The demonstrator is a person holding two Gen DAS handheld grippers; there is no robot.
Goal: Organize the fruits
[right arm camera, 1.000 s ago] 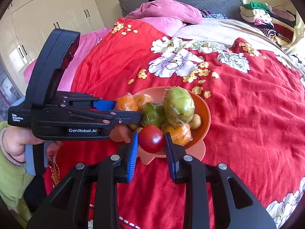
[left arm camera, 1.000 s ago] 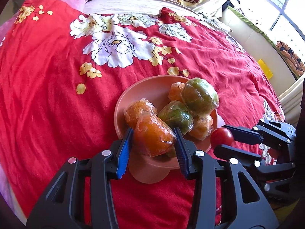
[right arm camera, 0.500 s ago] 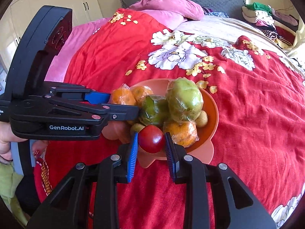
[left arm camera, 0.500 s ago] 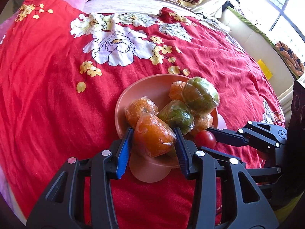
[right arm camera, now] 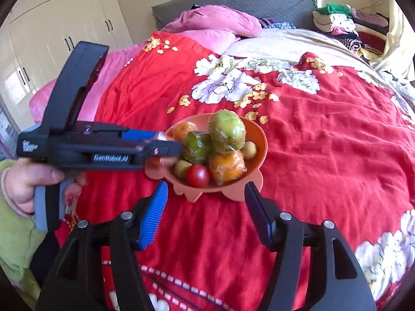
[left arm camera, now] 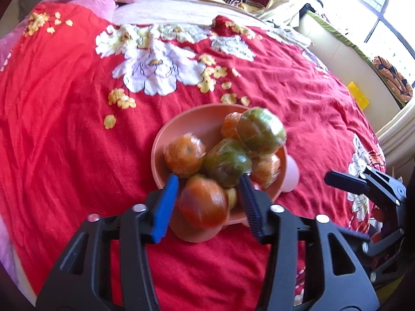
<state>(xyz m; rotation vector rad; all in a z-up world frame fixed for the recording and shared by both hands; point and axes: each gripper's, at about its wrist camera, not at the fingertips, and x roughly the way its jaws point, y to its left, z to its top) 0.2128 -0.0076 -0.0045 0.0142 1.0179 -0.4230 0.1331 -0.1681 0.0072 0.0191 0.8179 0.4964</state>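
Observation:
A salmon-pink footed bowl point(left arm camera: 181, 119) point(right arm camera: 262, 140) sits on the red bedspread and holds several plastic-wrapped fruits. My left gripper point(left arm camera: 208, 178) hovers at its near rim with its jaws opening. A blurred wrapped orange point(left arm camera: 203, 202) lies between the pads, which have gaps on both sides and no longer press it. A red tomato point(right arm camera: 198, 175) rests in the bowl's front beside a wrapped orange point(right arm camera: 227, 165). My right gripper point(right arm camera: 206, 185) is drawn back from the bowl, jaws opening wide, nothing between them. A big green fruit point(right arm camera: 227, 129) tops the pile.
The red floral bedspread point(right arm camera: 324, 134) covers a soft, wrinkled bed. Pink pillows point(right arm camera: 220, 23) and a grey headboard lie at the far end, with piled clothes point(right arm camera: 345, 26) at the back right. A hand in a green sleeve point(right arm camera: 23, 181) holds the left gripper.
The right gripper let go of the tomato, which now lies in the bowl, and pulled back with wide jaws. The left jaws widened, and the wrapped orange came loose.

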